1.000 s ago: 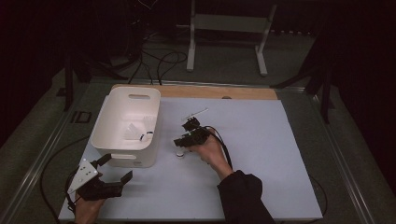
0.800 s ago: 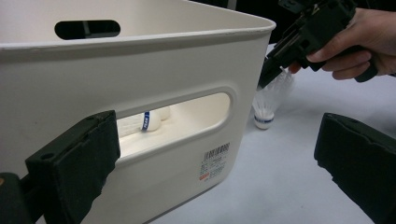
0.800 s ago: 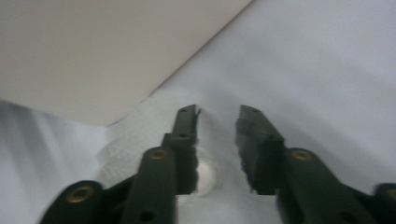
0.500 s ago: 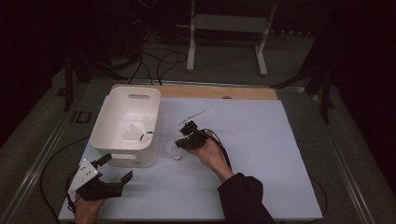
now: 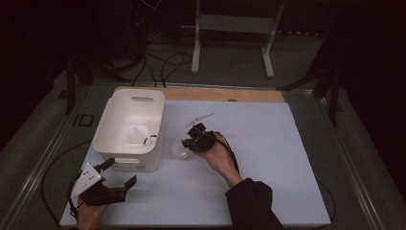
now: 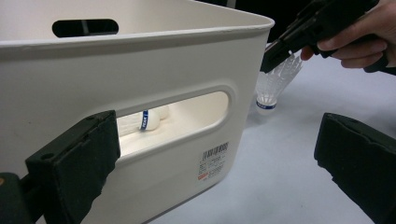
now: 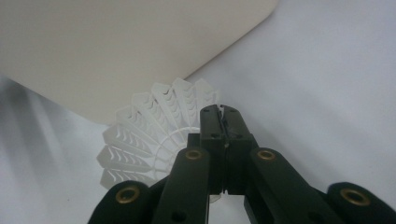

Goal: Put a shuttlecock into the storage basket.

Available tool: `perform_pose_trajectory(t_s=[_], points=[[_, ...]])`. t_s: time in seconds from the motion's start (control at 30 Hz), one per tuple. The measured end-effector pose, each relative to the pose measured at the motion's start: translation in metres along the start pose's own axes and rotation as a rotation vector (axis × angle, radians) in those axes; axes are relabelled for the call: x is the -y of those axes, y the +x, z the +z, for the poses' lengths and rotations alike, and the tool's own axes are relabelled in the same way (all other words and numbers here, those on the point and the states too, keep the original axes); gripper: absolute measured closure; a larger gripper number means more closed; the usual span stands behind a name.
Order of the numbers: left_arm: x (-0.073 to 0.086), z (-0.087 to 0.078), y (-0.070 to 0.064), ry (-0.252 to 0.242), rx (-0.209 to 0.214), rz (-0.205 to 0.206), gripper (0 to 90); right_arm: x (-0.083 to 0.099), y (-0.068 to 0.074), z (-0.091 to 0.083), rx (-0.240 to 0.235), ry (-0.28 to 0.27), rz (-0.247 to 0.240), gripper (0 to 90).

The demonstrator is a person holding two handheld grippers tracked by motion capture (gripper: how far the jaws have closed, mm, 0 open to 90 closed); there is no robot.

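Observation:
A white feathered shuttlecock (image 5: 180, 150) stands cork down right beside the near right corner of the white bin (image 5: 111, 125). My right gripper (image 5: 187, 143) is shut on the skirt's rim. The right gripper view has the jaws (image 7: 224, 114) pinched on the edge of the skirt (image 7: 144, 140), with the bin wall (image 7: 116, 46) just behind. In the left gripper view the shuttlecock (image 6: 273, 86) has its cork at or just above the table. My left gripper (image 5: 115, 177) is open in front of the bin's near wall, with nothing between its jaws (image 6: 219, 163).
Inside the bin lie more shuttlecocks (image 5: 136, 136), one of them visible through the handle slot (image 6: 150, 119). The white table sheet (image 5: 268, 158) stretches to the right. A wooden strip (image 5: 220, 94) runs along the far edge, and a metal stand (image 5: 234, 28) and cables lie beyond.
My right gripper has edged slightly left toward the bin with the shuttlecock. The left gripper has stayed where it was.

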State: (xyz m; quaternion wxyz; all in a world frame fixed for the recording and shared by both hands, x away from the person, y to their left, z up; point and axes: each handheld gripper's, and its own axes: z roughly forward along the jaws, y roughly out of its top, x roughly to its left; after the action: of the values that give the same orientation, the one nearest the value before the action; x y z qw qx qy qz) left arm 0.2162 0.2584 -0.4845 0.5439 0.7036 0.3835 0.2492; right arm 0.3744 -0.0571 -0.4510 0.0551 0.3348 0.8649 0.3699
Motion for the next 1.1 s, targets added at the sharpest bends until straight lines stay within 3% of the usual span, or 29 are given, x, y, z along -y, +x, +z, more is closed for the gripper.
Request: perform_pose_trajectory(t_s=[1.1], points=[[0.0,0.001,-0.001,0.004,0.001,0.002,1.0,-0.007,-0.002,-0.015,0.021,-0.08,-0.013,88.9]])
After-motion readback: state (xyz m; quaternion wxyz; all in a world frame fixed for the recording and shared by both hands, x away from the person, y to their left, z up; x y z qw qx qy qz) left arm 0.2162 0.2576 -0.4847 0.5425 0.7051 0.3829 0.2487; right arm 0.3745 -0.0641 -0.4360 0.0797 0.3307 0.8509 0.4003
